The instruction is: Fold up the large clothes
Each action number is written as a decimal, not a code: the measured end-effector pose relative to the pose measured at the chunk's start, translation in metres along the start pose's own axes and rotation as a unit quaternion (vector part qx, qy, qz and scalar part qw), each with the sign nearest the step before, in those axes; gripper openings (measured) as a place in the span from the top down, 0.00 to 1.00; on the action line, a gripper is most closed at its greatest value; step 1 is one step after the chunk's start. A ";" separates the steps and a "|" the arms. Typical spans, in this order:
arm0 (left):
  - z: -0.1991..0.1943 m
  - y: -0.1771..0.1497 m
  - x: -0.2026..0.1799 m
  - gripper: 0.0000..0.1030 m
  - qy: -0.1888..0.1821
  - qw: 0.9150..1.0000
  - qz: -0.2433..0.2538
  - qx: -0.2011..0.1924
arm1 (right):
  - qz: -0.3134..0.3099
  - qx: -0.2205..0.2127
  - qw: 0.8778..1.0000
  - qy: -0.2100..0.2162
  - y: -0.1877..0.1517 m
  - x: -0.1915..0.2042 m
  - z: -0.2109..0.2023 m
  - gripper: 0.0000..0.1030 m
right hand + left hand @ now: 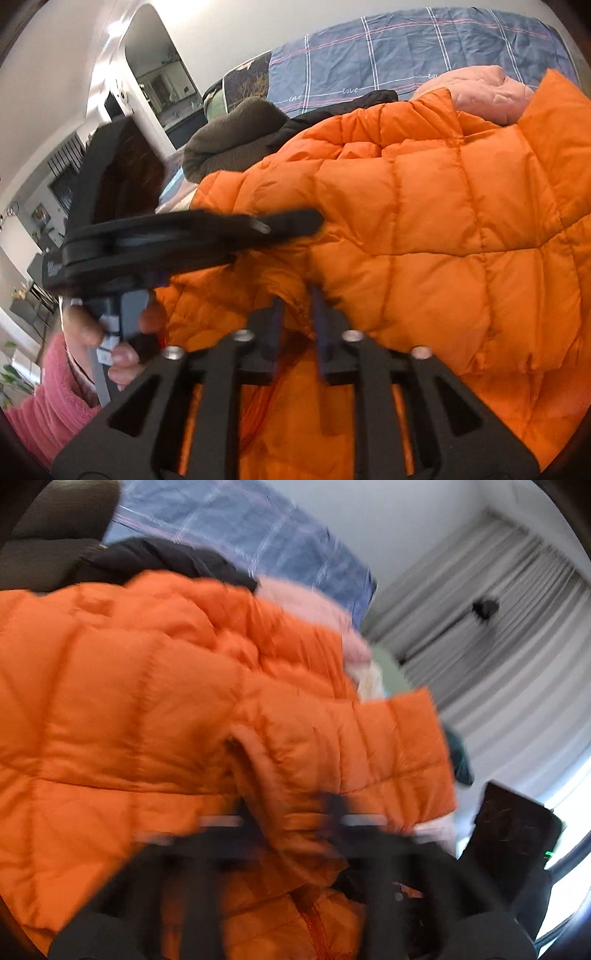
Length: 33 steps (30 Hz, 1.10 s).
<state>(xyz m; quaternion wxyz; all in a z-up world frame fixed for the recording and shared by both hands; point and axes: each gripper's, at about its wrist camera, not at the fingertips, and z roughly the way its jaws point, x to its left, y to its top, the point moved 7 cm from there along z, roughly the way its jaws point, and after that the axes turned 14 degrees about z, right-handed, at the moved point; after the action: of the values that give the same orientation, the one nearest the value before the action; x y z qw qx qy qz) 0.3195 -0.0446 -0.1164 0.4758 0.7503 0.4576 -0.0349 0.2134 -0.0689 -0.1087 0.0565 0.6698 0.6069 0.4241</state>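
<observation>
Judging by how it lies, you are early in the fold: the orange puffer jacket [424,221] is bunched and held up rather than flat, with no clean crease anywhere. It fills both views, draped over a heap of other clothes on the bed [406,48], whose blue checked cover shows toward twelve o'clock in the right wrist view.

Your right gripper [297,306] has its fingers drawn close together with a fold of orange fabric between them, so it looks to be pinching the jacket near an inner edge. Your left gripper [291,819] is heavily blurred in its own view; a tuck of jacket, possibly a sleeve or hem, sits right at its fingers, but you cannot tell from that view whether they are closed. In the right wrist view, the left gripper's long black body reaches in from nine o'clock, its tip against the jacket, held by your left hand [107,339] at about eight o'clock.

Left to do, as far as can be judged: spread the jacket flat, bring in the sleeves, fold the body over. The pink garment [480,92] at one o'clock, the brown fleece [232,140] at eleven o'clock and a black piece [159,559] look unfolded too.
</observation>
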 end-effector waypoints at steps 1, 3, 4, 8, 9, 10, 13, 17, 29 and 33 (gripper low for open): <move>0.000 0.005 -0.003 0.92 0.012 1.000 0.006 -0.001 | 0.000 -0.001 1.000 0.005 0.003 -0.002 0.001 0.64; -0.010 0.017 -0.013 0.93 0.030 0.999 0.029 -0.012 | -0.003 -0.011 1.000 0.020 0.002 -0.004 -0.010 0.56; -0.020 0.030 -0.021 0.93 0.041 0.998 0.044 -0.024 | -0.005 -0.017 1.000 0.025 0.002 -0.007 -0.015 0.56; -0.072 0.068 -0.033 0.93 0.097 0.989 0.095 -0.065 | 0.026 -0.047 0.998 0.016 0.009 -0.032 -0.027 0.53; -0.085 0.072 -0.030 0.93 0.115 0.985 0.104 -0.070 | 0.048 -0.049 0.998 0.008 0.010 -0.045 -0.027 0.51; -0.098 0.073 -0.022 0.93 0.142 0.981 0.109 -0.072 | 0.064 -0.047 0.997 0.006 0.011 -0.052 -0.025 0.51; -0.117 0.059 0.019 0.93 0.211 0.971 0.105 -0.051 | 0.088 -0.027 0.996 0.006 0.008 -0.064 -0.020 0.51; -0.108 0.018 0.078 0.86 0.256 0.965 0.061 0.007 | 0.049 -0.024 0.998 -0.029 0.006 -0.052 -0.020 0.51; -0.128 0.012 0.088 0.44 0.364 0.925 0.106 -0.009 | 0.026 -0.066 0.980 -0.187 0.037 -0.073 -0.036 0.55; -0.151 0.024 0.064 0.44 0.354 0.927 0.110 -0.056 | 0.054 -0.039 0.977 -0.204 0.027 -0.100 -0.018 0.60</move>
<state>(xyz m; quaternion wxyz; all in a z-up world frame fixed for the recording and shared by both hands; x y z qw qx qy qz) 0.3161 0.1070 -0.0487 0.3249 0.7316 0.5119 0.3118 0.2318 -0.1695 -0.1312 0.1823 0.7716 0.5283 0.3038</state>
